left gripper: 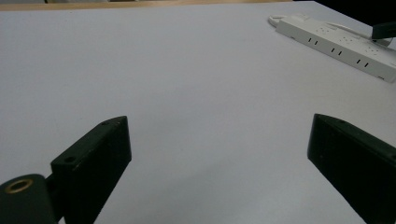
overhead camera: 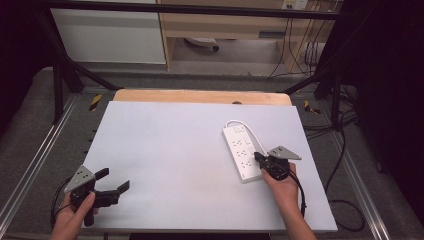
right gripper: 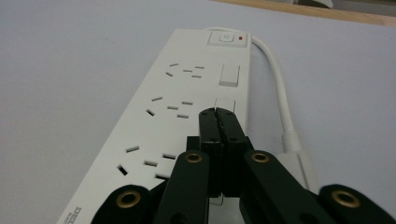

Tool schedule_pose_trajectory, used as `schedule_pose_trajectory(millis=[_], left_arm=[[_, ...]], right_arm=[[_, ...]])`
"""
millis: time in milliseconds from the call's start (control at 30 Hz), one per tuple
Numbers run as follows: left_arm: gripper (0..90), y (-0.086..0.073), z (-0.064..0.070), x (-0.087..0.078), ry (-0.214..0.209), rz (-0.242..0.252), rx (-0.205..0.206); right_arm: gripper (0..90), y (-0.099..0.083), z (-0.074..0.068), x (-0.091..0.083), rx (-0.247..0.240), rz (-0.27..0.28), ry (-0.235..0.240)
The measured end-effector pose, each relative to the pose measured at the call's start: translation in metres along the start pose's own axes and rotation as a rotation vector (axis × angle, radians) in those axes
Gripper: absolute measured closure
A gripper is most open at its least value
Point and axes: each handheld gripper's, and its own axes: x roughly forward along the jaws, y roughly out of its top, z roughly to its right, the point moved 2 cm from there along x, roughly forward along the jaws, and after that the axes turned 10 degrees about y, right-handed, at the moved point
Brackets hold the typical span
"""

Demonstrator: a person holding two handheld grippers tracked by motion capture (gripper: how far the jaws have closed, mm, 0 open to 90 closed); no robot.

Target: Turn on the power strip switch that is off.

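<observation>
A white power strip (overhead camera: 242,149) (right gripper: 177,105) lies on the right half of the table, with its main switch and red light (right gripper: 225,38) at the far end. Its white cable (right gripper: 276,79) loops back along its right side. My right gripper (overhead camera: 258,157) (right gripper: 217,112) is shut with nothing between its jaws. Its tips are over the row of small rocker switches (right gripper: 229,74), at the second one; I cannot tell whether they touch it. My left gripper (overhead camera: 114,180) (left gripper: 219,122) is held open low over the bare table at the front left. From there the power strip (left gripper: 341,44) lies far off.
The white table top (overhead camera: 175,150) has a wooden strip (overhead camera: 200,96) along its far edge. Black frame posts stand at both back corners. Dark cables (overhead camera: 345,200) trail on the floor to the right of the table.
</observation>
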Motion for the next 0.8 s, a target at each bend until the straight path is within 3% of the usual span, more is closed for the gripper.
schedule_pose_trajectory(millis=[800], left_arm=[[6.3,-0.0001,0.0002,0.0004,-0.002,-0.002,0.003]], right_arm=[[90.0,-0.0018,0.0009,0.0026,-0.001,-0.011,-0.002]])
